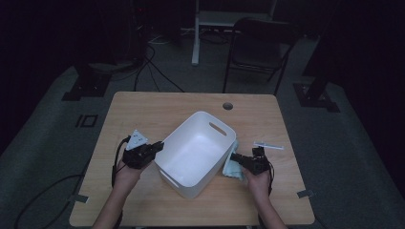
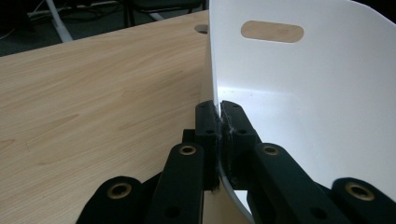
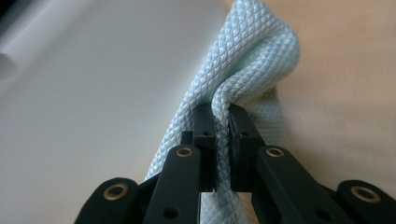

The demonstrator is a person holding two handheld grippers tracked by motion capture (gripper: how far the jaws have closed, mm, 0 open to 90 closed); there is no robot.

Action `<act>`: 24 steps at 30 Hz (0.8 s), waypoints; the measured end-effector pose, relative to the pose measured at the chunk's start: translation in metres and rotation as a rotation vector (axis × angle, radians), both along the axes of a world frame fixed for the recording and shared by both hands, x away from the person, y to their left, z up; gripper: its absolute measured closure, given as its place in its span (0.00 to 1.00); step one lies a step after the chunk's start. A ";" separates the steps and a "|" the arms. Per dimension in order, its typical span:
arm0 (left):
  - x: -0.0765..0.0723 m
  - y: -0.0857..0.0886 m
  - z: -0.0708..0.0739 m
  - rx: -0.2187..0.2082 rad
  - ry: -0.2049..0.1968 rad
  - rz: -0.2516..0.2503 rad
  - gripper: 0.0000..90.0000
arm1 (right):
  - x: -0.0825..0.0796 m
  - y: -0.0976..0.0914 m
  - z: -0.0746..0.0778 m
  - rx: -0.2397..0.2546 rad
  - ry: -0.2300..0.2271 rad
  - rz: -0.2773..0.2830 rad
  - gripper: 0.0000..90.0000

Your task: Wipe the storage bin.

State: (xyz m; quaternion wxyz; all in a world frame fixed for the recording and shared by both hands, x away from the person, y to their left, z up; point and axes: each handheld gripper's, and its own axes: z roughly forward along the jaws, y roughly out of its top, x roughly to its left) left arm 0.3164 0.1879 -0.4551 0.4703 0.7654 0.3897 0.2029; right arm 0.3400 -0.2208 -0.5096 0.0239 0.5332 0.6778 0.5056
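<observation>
High view. A white bin stands on the wooden bench, turned at an angle to its edges. The left gripper meets the bin's near-left rim, apparently to steady the bin while the other hand works. The right gripper lies against the bin's right outer wall, carrying a pale blue cloth, which rests partly on the bench beside that wall; wiping the outside seems to be the purpose. Both forearms enter from the bottom edge, hands low and level, pointing inward toward the bin.

Left gripper view. The jaws are pressed together on the thin white bin wall, one pad inside, one outside.

Right gripper view. The jaws pinch a raised fold of the cloth, the bin wall close at left.
</observation>
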 end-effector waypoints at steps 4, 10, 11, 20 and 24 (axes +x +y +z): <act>0.000 -0.001 0.000 -0.002 0.011 -0.001 0.95 | -0.015 0.002 0.032 0.037 -0.119 0.008 0.93; -0.002 -0.006 0.000 0.011 0.009 -0.018 0.95 | -0.015 0.000 0.036 0.048 -0.138 -0.007 0.93; -0.002 -0.006 0.000 0.012 0.010 -0.018 0.95 | -0.014 0.000 0.033 0.044 -0.130 -0.010 0.93; -0.002 -0.008 -0.001 0.013 0.000 -0.025 0.94 | -0.003 0.001 0.012 -0.007 -0.070 -0.028 0.93; -0.003 -0.009 -0.001 0.015 0.001 -0.028 0.94 | 0.002 0.001 0.001 -0.020 -0.032 -0.031 0.93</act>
